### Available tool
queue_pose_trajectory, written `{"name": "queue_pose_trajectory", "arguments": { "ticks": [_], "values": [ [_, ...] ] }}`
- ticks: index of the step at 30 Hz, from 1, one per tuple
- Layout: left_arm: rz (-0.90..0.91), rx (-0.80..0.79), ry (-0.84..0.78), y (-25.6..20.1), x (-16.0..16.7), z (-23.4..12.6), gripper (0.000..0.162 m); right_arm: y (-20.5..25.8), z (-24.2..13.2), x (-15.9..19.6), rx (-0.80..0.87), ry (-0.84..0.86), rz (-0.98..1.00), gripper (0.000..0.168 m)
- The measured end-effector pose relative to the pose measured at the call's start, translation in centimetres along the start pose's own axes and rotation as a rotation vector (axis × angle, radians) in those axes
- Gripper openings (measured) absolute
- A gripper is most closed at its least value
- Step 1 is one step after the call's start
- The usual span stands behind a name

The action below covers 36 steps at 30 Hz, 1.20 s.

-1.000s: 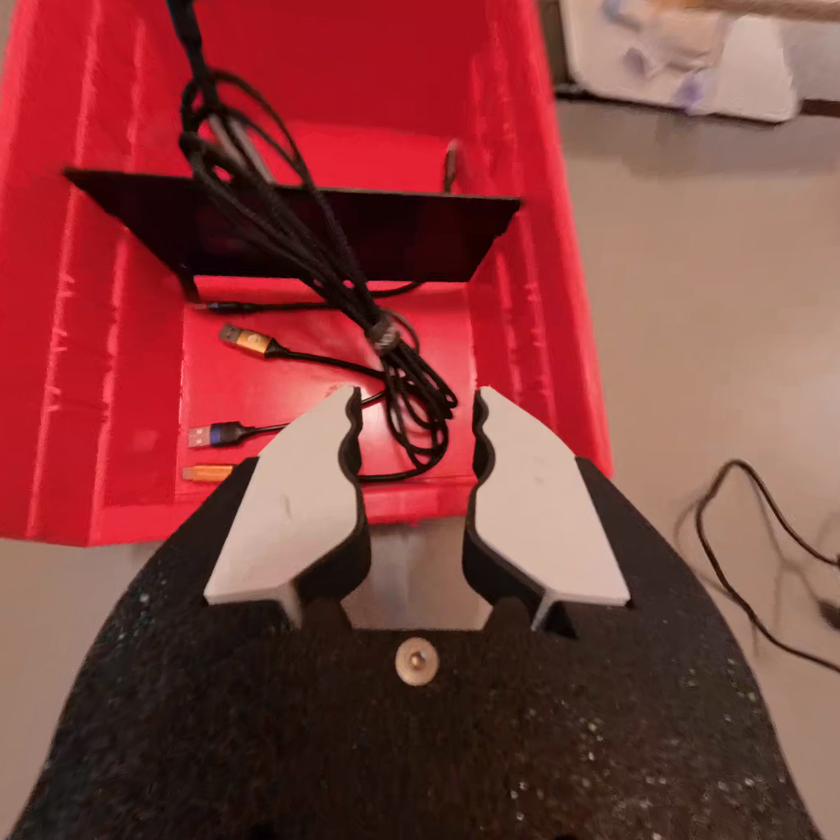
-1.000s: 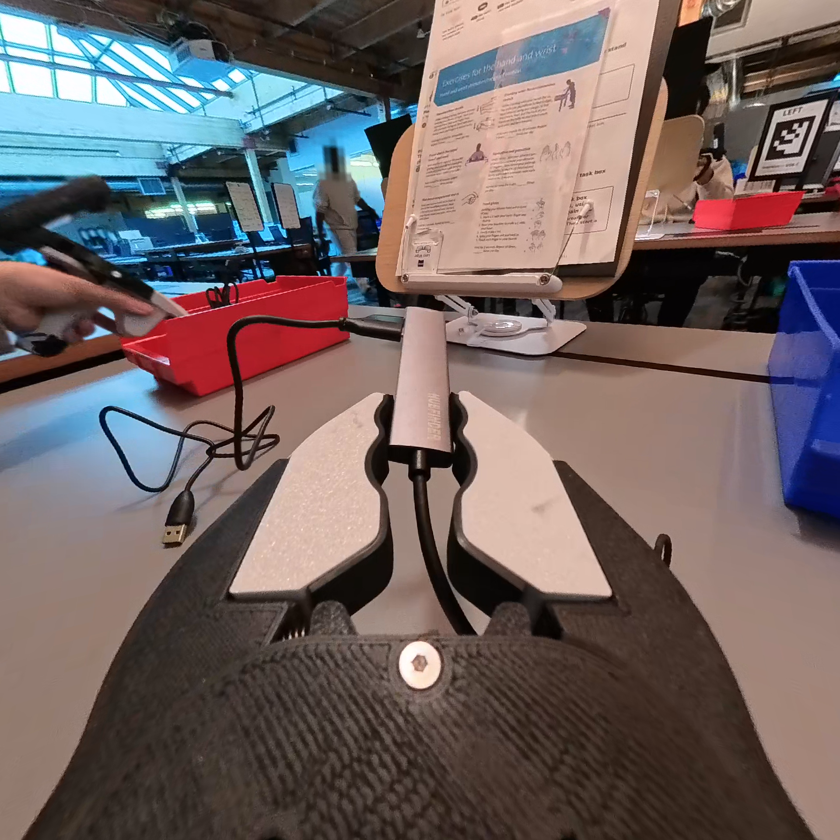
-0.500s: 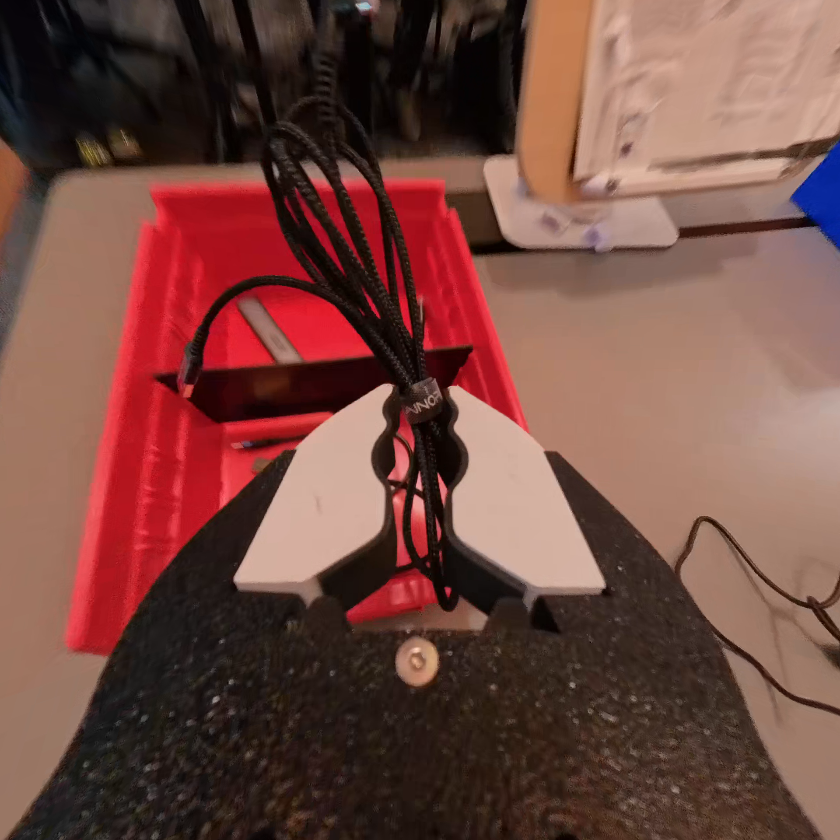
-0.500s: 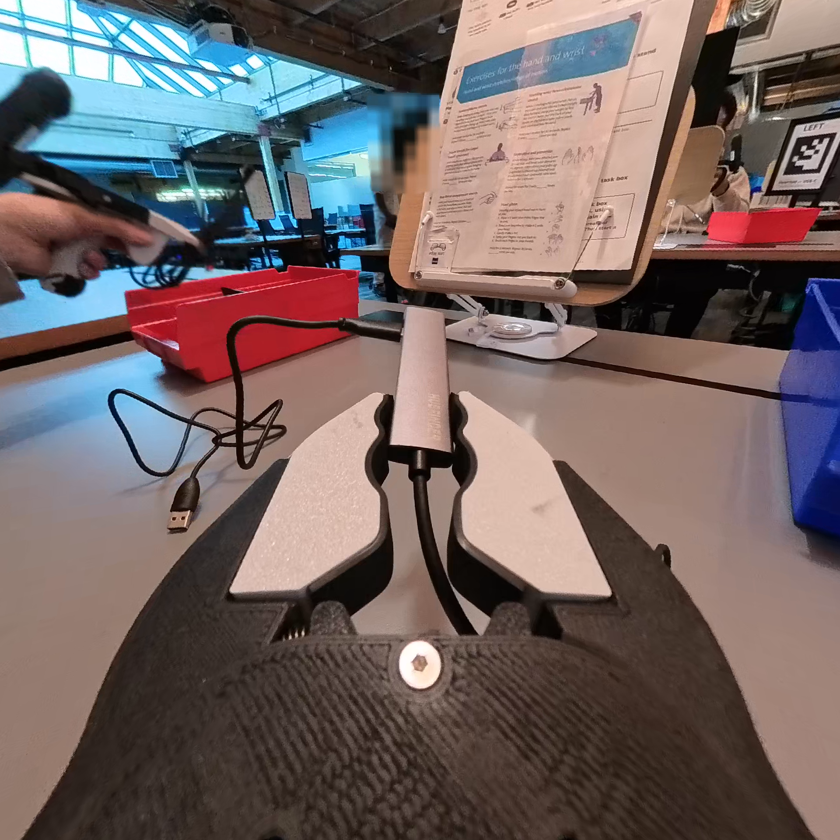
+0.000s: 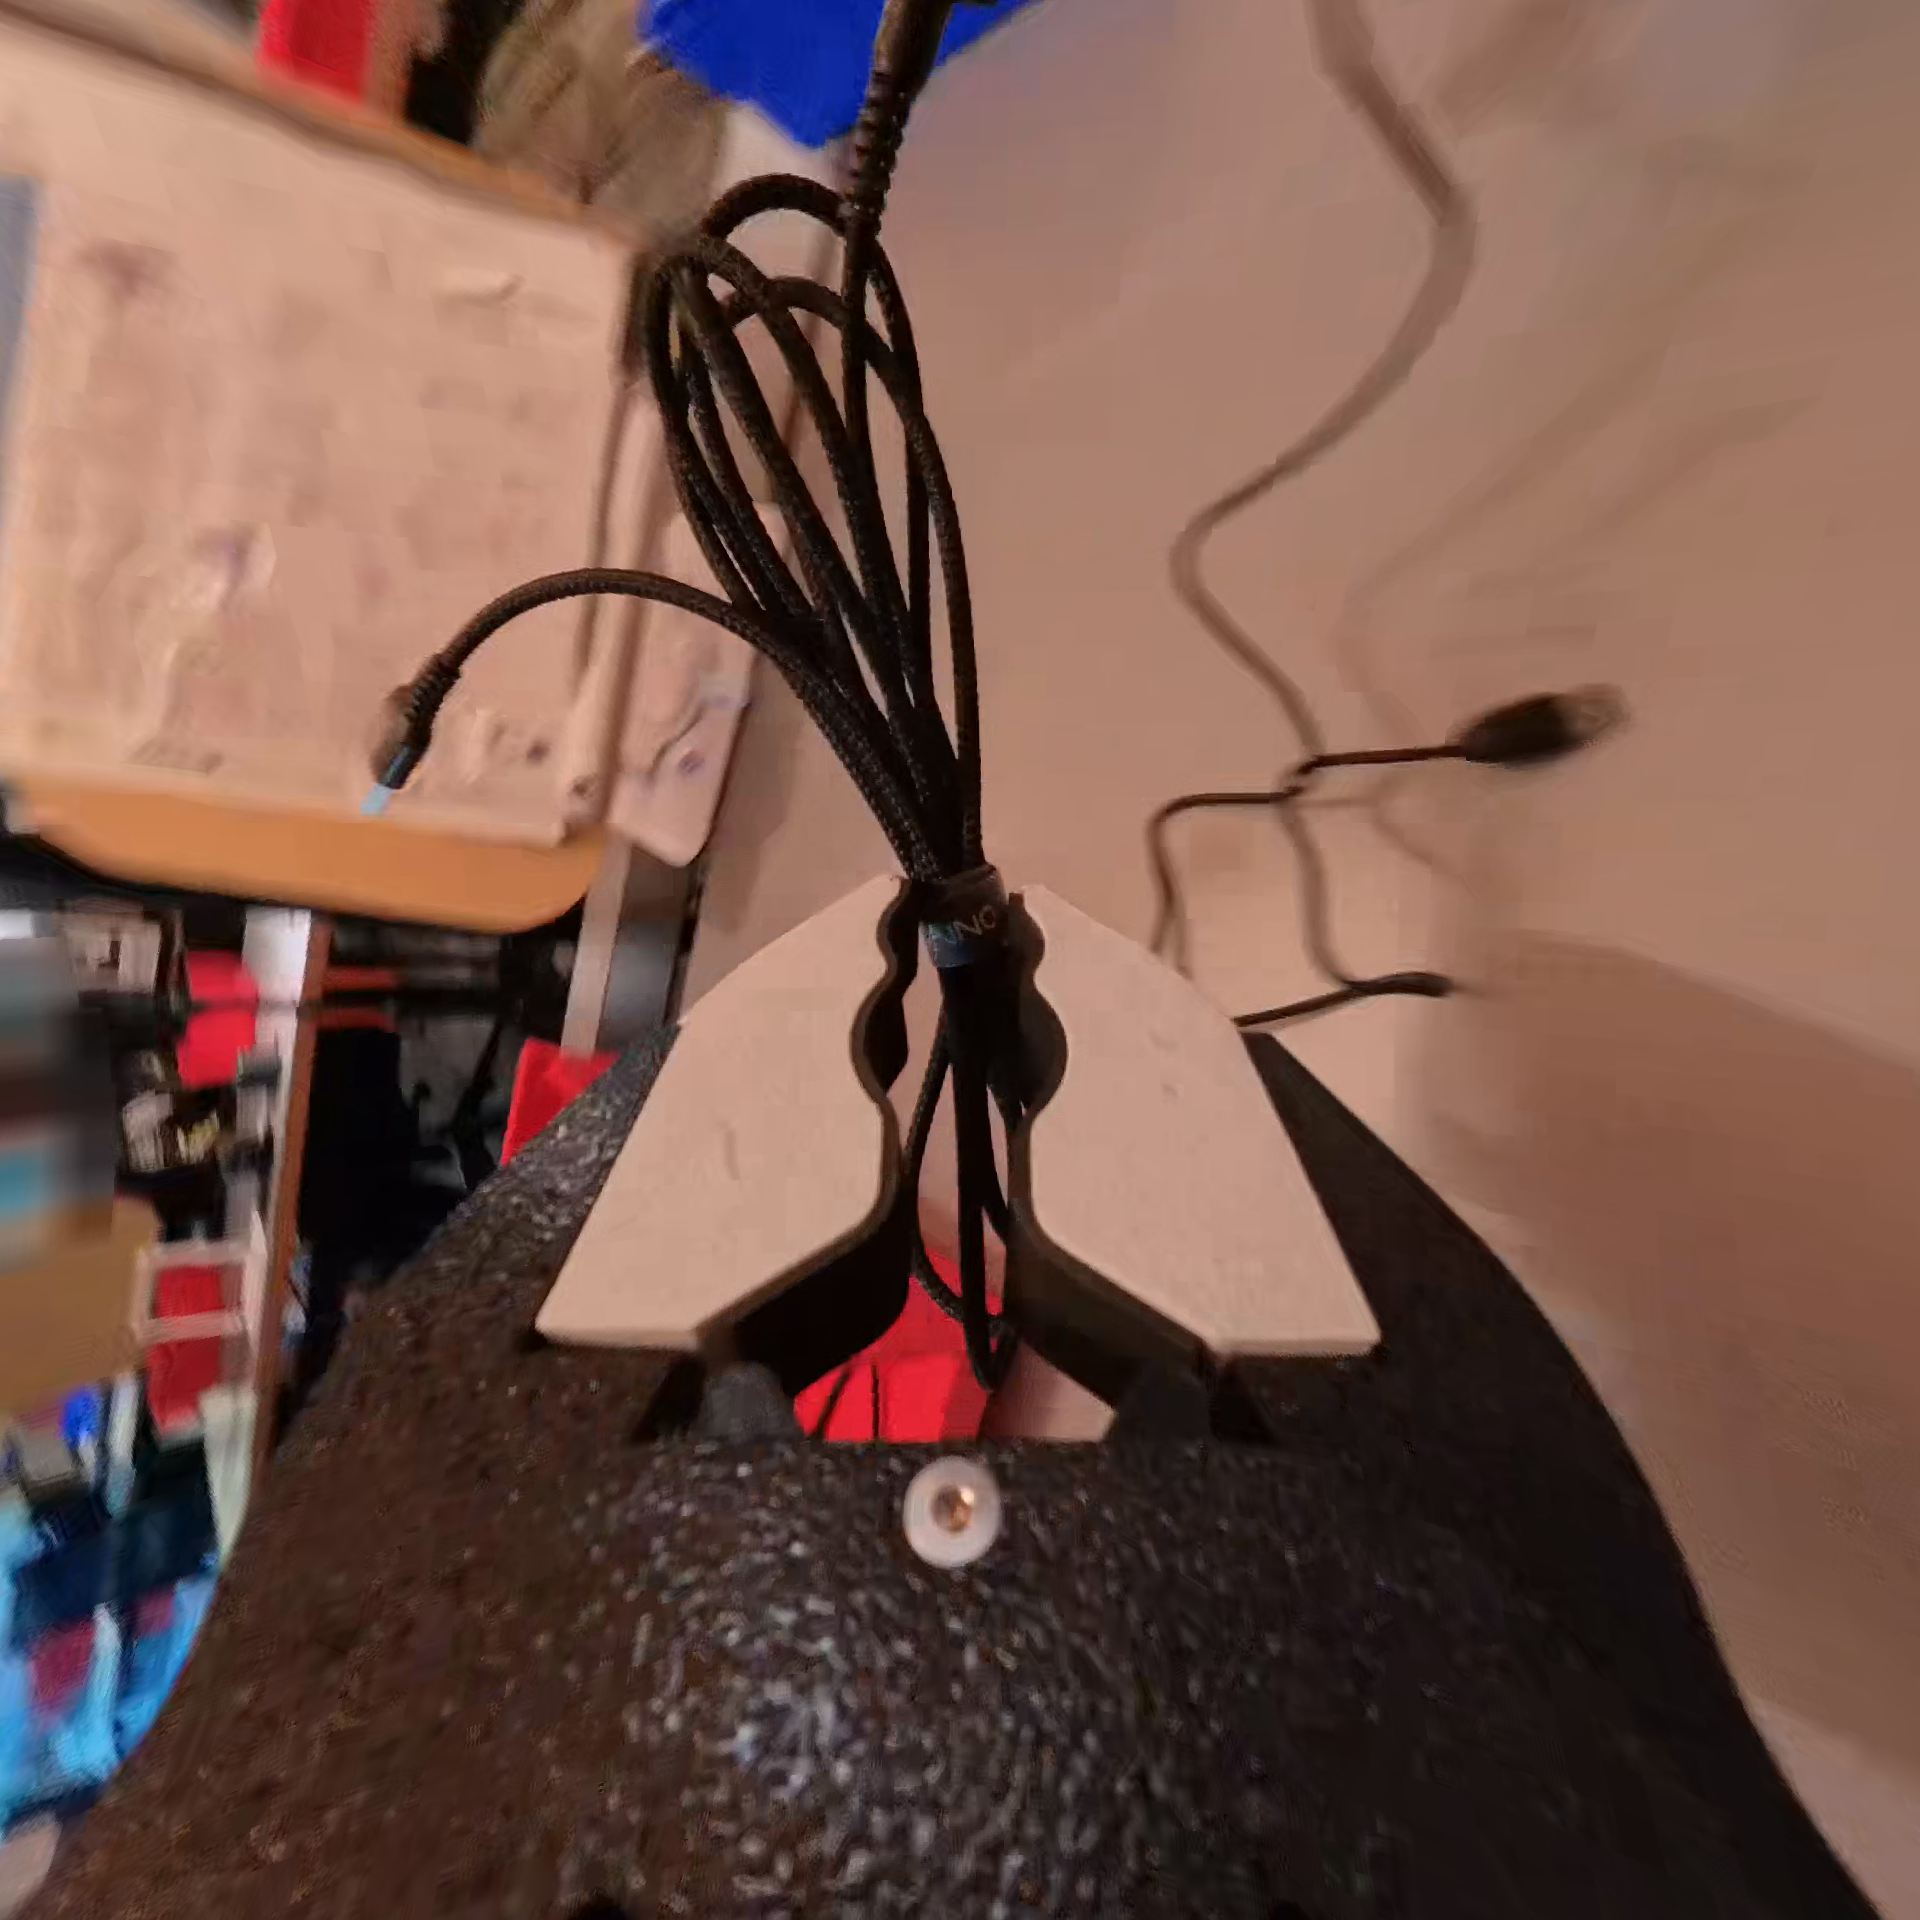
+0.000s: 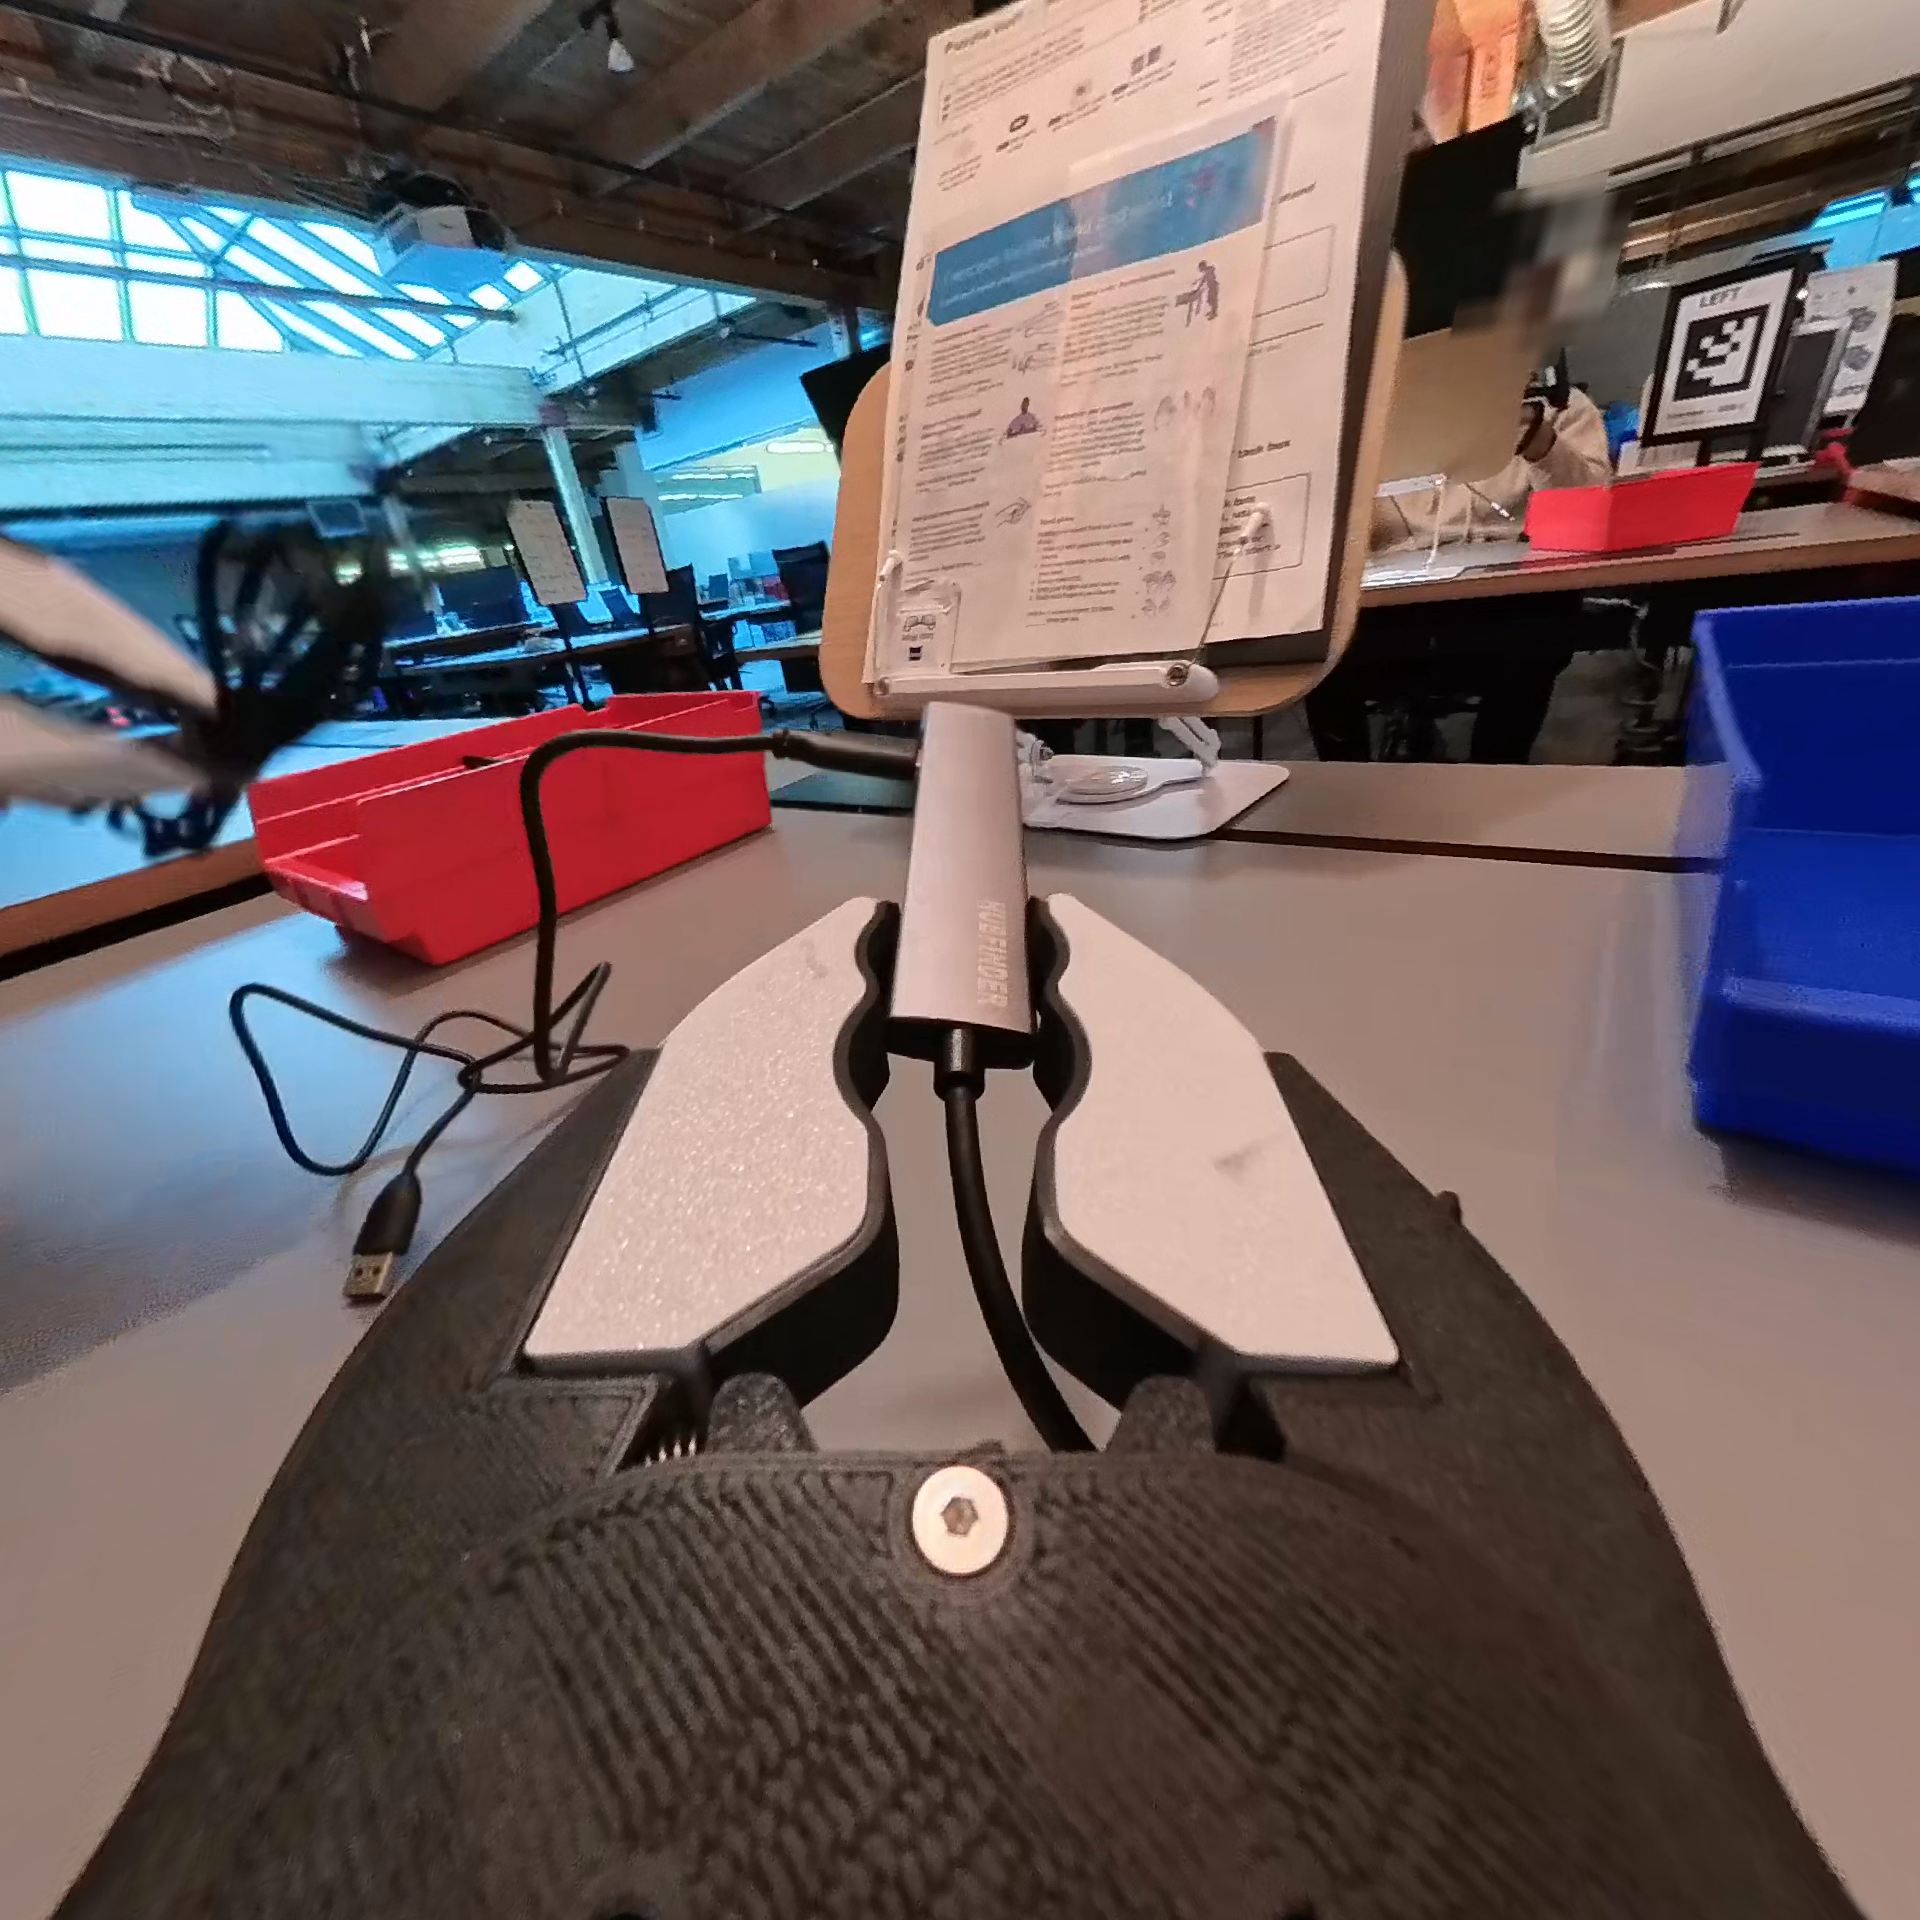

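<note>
Left gripper (image 5: 958, 914): fingers clenched on a bundled black braided cable (image 5: 831, 540), pinched at its dark wrap band (image 5: 961, 920). Several loops fan out beyond the fingertips; one free end curves off to the left and ends in a dark plug with a pale blue tip (image 5: 395, 753). Short loops hang back between the fingers toward the gripper body. Left wrist view is heavily motion-blurred. In the right wrist view the bundle shows as a dark smear held in the air at far left, above the table edge.

Right gripper (image 6: 961, 935): fingers grasping a slim grey metal hub bar (image 6: 961, 873) near its rear end; the bar points forward. Its own black lead (image 6: 987, 1226) runs back between the fingers. A thin black cable (image 6: 540, 831) is plugged into the bar's left side, droops to the grey table (image 6: 1455, 987), tangles there and ends in a USB plug (image 6: 379, 1242) lying flat.

Red plastic bin (image 6: 509, 821) stands left on the table, blue plastic bin (image 6: 1808, 883) right, wooden document stand with printed sheets (image 6: 1122, 395) straight ahead.
</note>
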<state>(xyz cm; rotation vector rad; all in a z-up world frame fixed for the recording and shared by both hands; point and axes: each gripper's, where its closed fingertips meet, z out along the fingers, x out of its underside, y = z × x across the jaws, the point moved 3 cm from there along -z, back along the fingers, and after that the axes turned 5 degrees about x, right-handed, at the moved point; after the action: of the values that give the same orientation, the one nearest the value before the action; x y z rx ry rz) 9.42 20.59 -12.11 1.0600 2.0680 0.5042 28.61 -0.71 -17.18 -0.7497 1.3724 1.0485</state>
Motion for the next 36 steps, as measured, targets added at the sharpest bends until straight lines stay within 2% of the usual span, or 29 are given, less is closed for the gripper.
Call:
{"name": "queue_pose_trajectory", "arguments": {
  "ticks": [4, 6, 10, 15, 17, 22, 26, 28, 33, 36],
  "values": [
    [0.213, 0.217, -0.017, -7.8, -1.0, 3.6, 0.015, -1.1, -0.3, -0.3, 0.029, -0.018, 0.033, 0.025],
    [0.225, 0.297, -0.011, -10.1, -0.6, 4.7, 0.015, -1.2, -0.3, -0.3, 0.029, -0.017, 0.04, 0.025],
    [0.059, 0.396, 0.078, -11.9, 0.4, 5.4, 0.016, -1.1, -0.2, -0.2, 0.026, -0.015, 0.036, 0.025],
    [-0.283, 0.502, 0.278, -13.9, 1.1, 5.0, 0.018, -0.9, -0.1, -0.1, 0.018, -0.004, 0.022, 0.025],
    [-0.411, 0.566, 0.268, -14.9, 0.1, 4.9, 0.028, -0.6, 0.0, 0.0, 0.01, 0.006, 0.005, 0.025],
    [-0.536, 0.734, 0.194, -14.2, -4.0, 2.8, 0.052, -0.4, 0.0, 0.0, 0.002, 0.008, -0.008, 0.025],
    [-0.323, 0.646, 0.018, -10.8, -7.5, 3.9, 0.027, -0.4, 0.0, 0.0, -0.007, 0.011, 0.004, 0.025],
    [-0.23, 0.697, -0.006, -10.2, -8.2, 5.8, 0.027, -0.3, 0.1, 0.1, -0.015, 0.014, -0.002, 0.025],
    [-0.263, 0.861, 0.05, -9.9, -8.1, 11.0, 0.026, -0.2, 0.0, 0.0, -0.031, 0.008, 0.0, 0.025],
    [-0.339, 0.988, -0.1, -9.8, -10.7, 10.3, 0.027, -0.1, -0.1, 0.0, -0.041, 0.006, 0.001, 0.025]
  ]
}}
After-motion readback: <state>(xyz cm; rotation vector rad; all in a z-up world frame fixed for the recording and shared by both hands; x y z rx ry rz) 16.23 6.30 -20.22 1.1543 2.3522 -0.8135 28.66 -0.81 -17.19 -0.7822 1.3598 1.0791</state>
